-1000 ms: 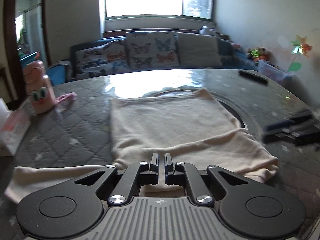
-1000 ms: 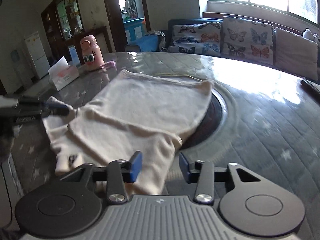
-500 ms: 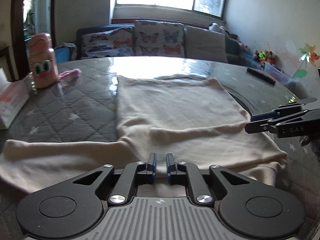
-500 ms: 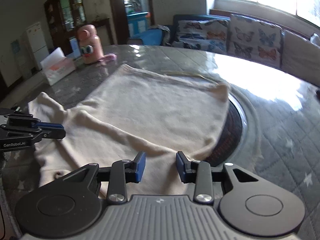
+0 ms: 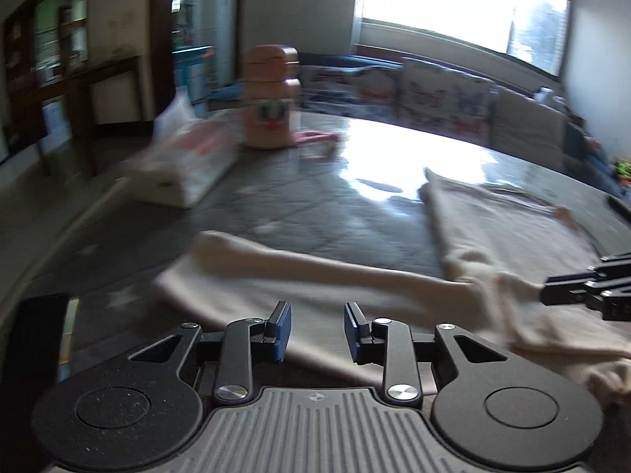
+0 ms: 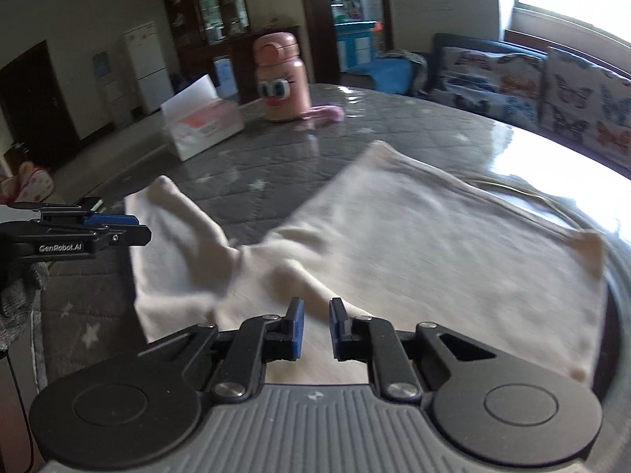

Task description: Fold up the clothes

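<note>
A cream long-sleeved top (image 6: pixel 414 228) lies flat on the grey quilted table (image 6: pixel 252 157). One sleeve (image 5: pixel 299 272) stretches out to the left, also seen in the right wrist view (image 6: pixel 181 236). My left gripper (image 5: pixel 317 329) is open and empty, just above that sleeve; it shows in the right wrist view (image 6: pixel 118 228) at the left. My right gripper (image 6: pixel 315 327) is open with a narrow gap, over the top's near edge, holding nothing; it shows at the right of the left wrist view (image 5: pixel 583 287), by the sleeve's root.
A pink cartoon-face bottle (image 6: pixel 280 79) with a pink strap stands at the far side. A tissue box (image 6: pixel 205 122) sits left of it. A dark round inset (image 6: pixel 615 315) lies under the top's right edge. A sofa with butterfly cushions (image 6: pixel 512 79) is behind.
My left gripper has opened, let go of the top's edge, and swung left over the sleeve. My right gripper has moved left toward the sleeve's root and its gap has narrowed.
</note>
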A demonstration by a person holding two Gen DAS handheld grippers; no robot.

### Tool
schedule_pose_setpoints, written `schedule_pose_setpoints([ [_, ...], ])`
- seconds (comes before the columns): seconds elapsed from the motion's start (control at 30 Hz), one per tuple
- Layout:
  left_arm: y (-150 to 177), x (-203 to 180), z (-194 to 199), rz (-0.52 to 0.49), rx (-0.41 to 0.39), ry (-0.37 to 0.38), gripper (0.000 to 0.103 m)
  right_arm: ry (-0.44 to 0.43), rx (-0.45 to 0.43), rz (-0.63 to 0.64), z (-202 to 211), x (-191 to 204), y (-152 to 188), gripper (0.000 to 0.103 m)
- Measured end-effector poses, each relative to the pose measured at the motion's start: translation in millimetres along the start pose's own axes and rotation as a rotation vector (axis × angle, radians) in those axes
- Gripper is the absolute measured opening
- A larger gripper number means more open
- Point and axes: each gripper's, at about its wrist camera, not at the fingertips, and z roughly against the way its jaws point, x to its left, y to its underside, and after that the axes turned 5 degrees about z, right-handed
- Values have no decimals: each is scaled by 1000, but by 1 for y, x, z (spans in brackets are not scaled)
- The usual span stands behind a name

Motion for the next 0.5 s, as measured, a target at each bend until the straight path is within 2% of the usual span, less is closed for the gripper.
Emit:
schedule_pose_setpoints([
  [0.2,-5,28,-3,67,-15,-82,43,-22,21,24,-23,13,-6,12],
  [0.5,-7,50,-7,132,-16,-150,55,-28,20,79,-10,27,-5,15],
])
